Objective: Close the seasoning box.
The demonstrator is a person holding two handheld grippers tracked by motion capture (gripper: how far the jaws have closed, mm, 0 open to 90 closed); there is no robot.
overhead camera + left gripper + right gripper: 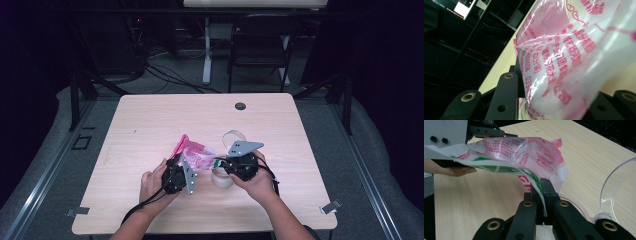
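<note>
A pink-printed clear plastic bag hangs above the wooden table, stretched between both grippers. My left gripper comes up from the near left and its jaws press on the bag on both sides. From the right, my right gripper is shut on the bag's white and green edge. In the right gripper view my right gripper pinches that thin edge, and the left gripper holds the bag's far end at top left.
A clear domed lid lies just beyond the right gripper and shows again as the lid at the right edge. A white round container sits under the right gripper. A cable hole marks the far table. A chair stands behind.
</note>
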